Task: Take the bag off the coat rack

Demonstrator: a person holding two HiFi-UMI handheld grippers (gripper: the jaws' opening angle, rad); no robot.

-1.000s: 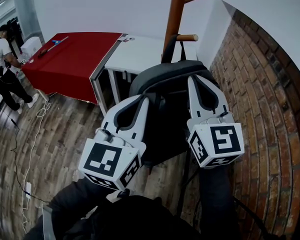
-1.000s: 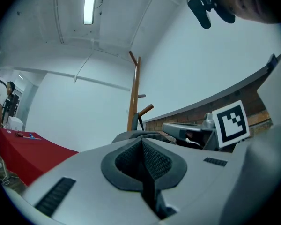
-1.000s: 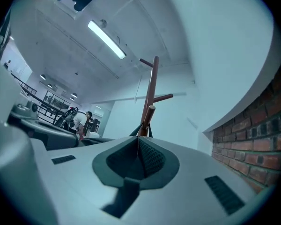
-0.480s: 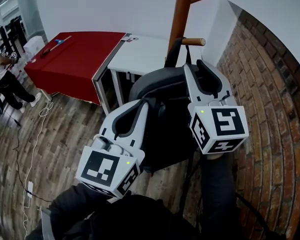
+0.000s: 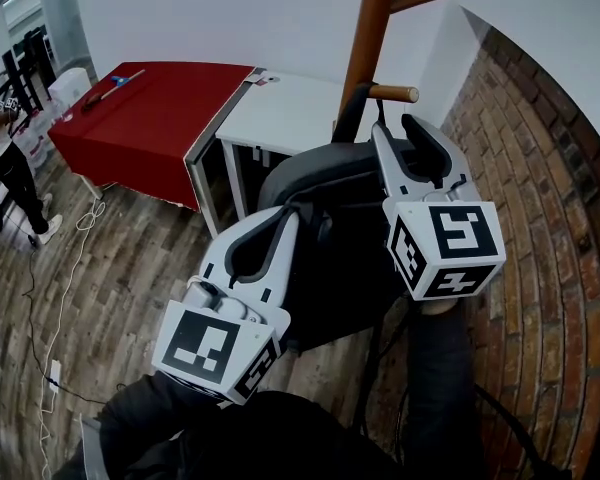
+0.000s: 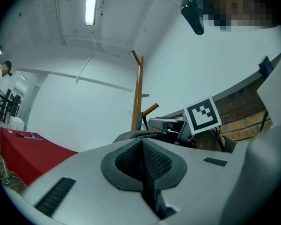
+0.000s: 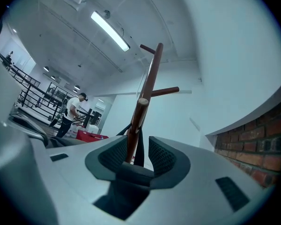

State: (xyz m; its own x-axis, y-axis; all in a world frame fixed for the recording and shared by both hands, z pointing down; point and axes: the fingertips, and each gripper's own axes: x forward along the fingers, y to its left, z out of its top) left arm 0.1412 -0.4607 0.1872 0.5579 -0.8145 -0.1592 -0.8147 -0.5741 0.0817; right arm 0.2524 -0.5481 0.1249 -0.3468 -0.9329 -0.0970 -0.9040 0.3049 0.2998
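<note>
Bag (image 5: pixel 330 258) hangs by strap (image 5: pixel 348 113) on coat rack (image 5: pixel 365 28) peg (image 5: pixel 395 93), far right. Right gripper (image 5: pixel 396 128) jaws just opening wide, strap framed between, untouched (likely lining up grab). Left gripper (image 5: pixel 288 218) clenched, empty, beside bag.

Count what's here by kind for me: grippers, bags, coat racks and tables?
Grippers: 2, left gripper and right gripper
Bag: 1
Coat rack: 1
Tables: 2, red table and white table
Total: 6
</note>
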